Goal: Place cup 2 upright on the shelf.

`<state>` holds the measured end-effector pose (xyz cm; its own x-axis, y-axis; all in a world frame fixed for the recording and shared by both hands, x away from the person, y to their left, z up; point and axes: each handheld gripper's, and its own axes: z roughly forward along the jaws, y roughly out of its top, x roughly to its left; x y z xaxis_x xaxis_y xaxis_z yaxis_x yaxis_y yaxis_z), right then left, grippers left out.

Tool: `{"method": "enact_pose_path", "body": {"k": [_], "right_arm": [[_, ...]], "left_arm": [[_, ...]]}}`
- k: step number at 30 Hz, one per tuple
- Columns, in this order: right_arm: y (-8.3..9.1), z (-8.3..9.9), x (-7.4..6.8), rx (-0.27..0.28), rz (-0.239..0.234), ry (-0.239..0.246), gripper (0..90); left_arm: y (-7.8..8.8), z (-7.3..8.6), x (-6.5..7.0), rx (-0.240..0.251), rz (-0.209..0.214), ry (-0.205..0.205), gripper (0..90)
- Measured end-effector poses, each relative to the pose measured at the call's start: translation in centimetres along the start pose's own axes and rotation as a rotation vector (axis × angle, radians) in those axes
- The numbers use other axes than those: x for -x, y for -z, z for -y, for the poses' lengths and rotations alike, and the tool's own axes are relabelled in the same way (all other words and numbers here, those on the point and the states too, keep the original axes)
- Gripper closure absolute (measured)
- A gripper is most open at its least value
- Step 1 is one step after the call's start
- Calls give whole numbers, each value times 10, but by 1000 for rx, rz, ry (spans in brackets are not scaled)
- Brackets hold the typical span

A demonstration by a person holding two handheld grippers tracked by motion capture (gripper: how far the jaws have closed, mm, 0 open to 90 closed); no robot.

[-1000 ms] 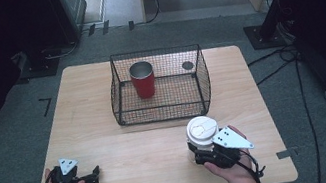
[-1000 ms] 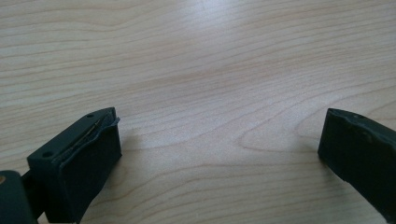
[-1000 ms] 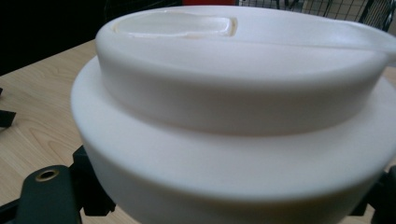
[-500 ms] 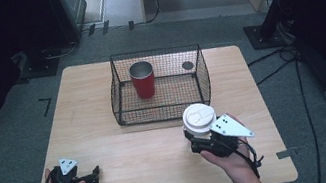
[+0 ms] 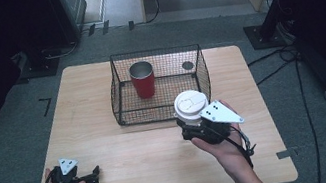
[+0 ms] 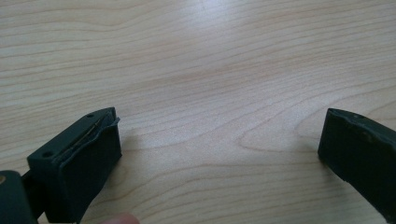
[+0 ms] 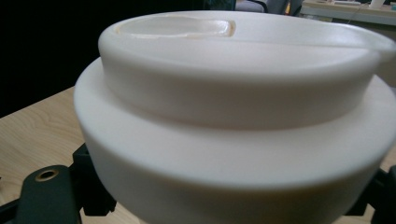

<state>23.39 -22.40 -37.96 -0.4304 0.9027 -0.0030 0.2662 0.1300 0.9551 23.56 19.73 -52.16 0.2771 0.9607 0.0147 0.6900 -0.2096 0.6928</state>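
A white cup with a white lid (image 5: pixel 191 106) is held off the table, just in front of the wire basket (image 5: pixel 203 71), with my right gripper (image 5: pixel 192 126) shut on it below the lid. In the right gripper view the lid (image 7: pixel 233 116) looms close between the black jaws. A red cup (image 5: pixel 142 79) stands upright in the basket's left half. My left gripper (image 5: pixel 91 177) rests open near the table's front left corner. In the left gripper view its fingers (image 6: pixel 79 163) stand wide apart over bare wood, nothing between them.
The black wire basket stands at the back middle of the wooden table (image 5: pixel 110 146). A small dark round thing (image 5: pixel 188 65) lies at the basket's far right. Cables (image 5: pixel 277 58) run across the grey floor to the right of the table.
My right gripper has risen with the white cup and moved away from the person, toward the basket's front right. The left gripper has stayed where it was.
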Motion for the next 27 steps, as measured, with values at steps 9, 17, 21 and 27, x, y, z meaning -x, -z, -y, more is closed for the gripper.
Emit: {"method": "enact_pose_path", "body": {"k": [9,17,21,27], "right_arm": [[-13,-17,1,37,17,12,163],[-26,-33,11,40,38,-4,163],[-33,-42,14,47,44,0,163],[-43,-54,19,61,53,0,163]], "left_arm": [[0,0,0,0,0,0,0],[0,0,0,0,0,0,0],[0,0,0,0,0,-1,0],[0,0,0,1,1,1,0]]}}
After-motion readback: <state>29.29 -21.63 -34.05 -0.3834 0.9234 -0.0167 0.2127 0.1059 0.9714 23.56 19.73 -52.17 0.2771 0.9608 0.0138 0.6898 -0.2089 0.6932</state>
